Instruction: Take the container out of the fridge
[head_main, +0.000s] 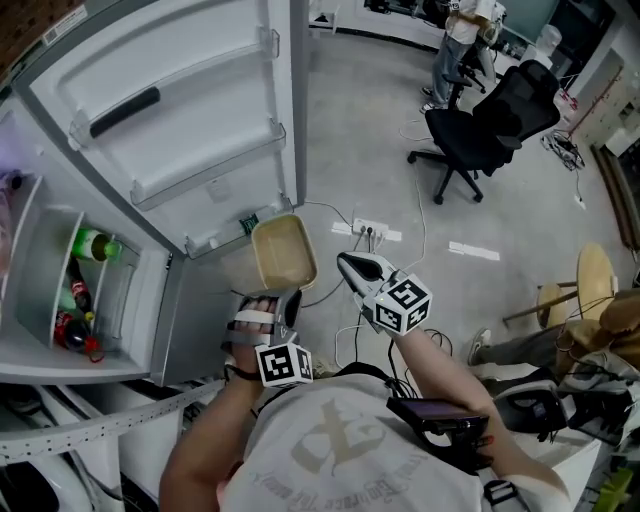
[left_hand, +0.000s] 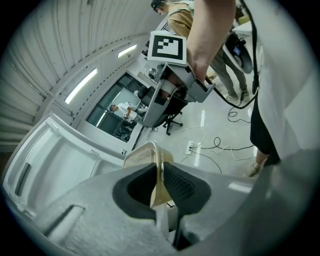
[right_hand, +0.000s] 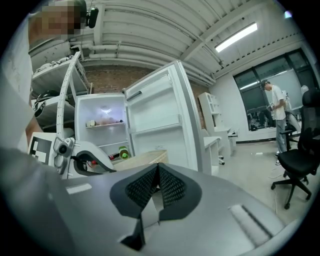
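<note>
Head view: the left gripper (head_main: 271, 303) holds the tan container (head_main: 283, 250) outside the fridge (head_main: 60, 290), just right of its open door (head_main: 180, 100). The right gripper (head_main: 350, 265) is near the container's right side.

Left gripper view: jaws clamp the container's wall.

Right gripper view: jaws pressed together, empty.

The head camera looks steeply down from above the person's chest, close over the left gripper (head_main: 272, 298) and right gripper (head_main: 350, 266), with the floor (head_main: 360, 130) beyond. The left gripper's camera peers along its jaws, tilted sideways, across the room. The right gripper's camera faces the fridge squarely from nearby. All three share the open fridge door (head_main: 190, 110) and the container (head_main: 283, 250).
</note>
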